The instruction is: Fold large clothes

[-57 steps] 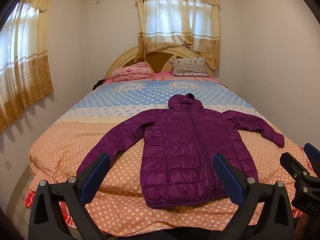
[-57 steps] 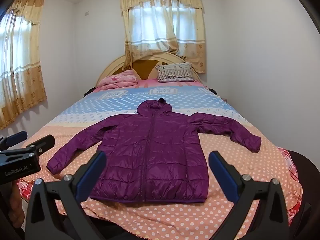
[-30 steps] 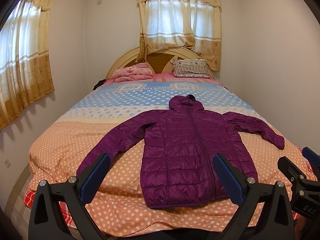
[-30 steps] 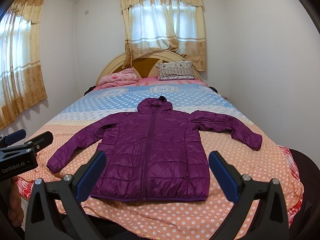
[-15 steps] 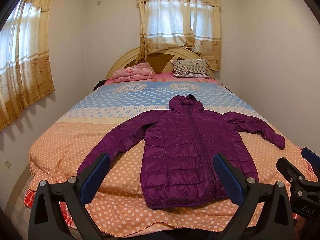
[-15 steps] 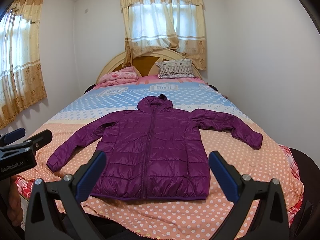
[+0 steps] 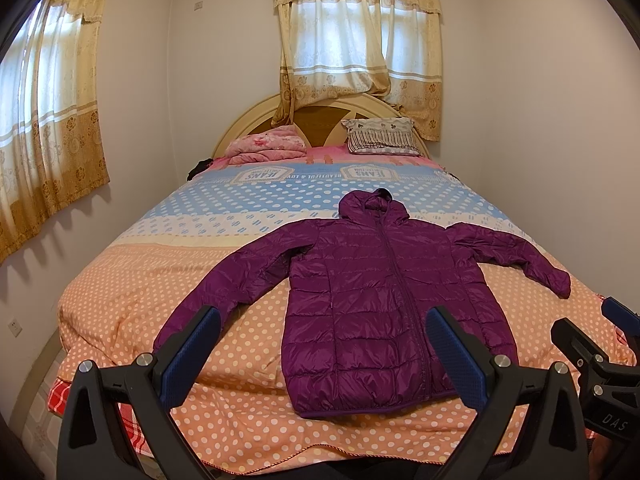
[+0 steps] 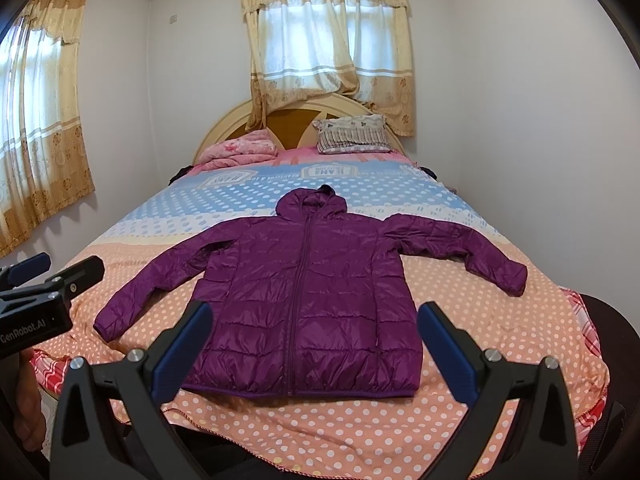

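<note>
A purple hooded puffer jacket (image 7: pixel 384 300) (image 8: pixel 308 304) lies flat and zipped on the bed, front up, hood toward the headboard, both sleeves spread outward. My left gripper (image 7: pixel 322 346) hovers open before the bed's foot, short of the jacket's hem, nothing between its blue pads. My right gripper (image 8: pixel 314 342) is open too, held just short of the hem. In the right wrist view the left gripper's side (image 8: pixel 48 288) shows at the left edge. The left wrist view catches the right gripper's side (image 7: pixel 592 356) at its right edge.
The bed (image 7: pixel 132 300) has a polka-dot quilt, orange near me and blue farther back. A pink folded blanket (image 7: pixel 264 146) and a striped pillow (image 7: pixel 380 136) rest by the headboard. White walls close in on both sides; curtained windows (image 8: pixel 328 44) stand behind and left.
Both grippers have drifted slightly, so the jacket shifts a little in view. The jacket itself has not moved and both grippers stay open.
</note>
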Demonstrator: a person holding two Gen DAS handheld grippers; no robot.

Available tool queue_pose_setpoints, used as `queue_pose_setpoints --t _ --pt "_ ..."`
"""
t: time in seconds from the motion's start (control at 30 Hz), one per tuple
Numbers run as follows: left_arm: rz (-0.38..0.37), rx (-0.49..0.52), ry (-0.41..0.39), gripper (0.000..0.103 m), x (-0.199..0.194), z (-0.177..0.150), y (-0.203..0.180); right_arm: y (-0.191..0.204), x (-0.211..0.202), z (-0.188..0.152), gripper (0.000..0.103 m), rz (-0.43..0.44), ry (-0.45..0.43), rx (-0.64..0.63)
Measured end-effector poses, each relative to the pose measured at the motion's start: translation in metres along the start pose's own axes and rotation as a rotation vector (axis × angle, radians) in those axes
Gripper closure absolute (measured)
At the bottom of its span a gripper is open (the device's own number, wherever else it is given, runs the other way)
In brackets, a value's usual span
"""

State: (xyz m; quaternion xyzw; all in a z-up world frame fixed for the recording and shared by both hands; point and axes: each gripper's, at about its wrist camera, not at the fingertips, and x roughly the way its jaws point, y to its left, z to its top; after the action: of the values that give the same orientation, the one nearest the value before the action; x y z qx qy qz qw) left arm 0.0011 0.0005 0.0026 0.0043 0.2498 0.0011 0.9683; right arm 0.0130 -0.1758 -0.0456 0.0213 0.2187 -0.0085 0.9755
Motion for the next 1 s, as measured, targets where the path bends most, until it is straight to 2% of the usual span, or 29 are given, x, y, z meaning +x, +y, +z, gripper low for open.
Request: queue_pose_setpoints --t 1.0 --pt "0.003 0.0 0.0 0.001 0.0036 -0.0021 0.0012 -0.0014 0.0034 -0.0046 0.0 -0.001 0.015 0.002"
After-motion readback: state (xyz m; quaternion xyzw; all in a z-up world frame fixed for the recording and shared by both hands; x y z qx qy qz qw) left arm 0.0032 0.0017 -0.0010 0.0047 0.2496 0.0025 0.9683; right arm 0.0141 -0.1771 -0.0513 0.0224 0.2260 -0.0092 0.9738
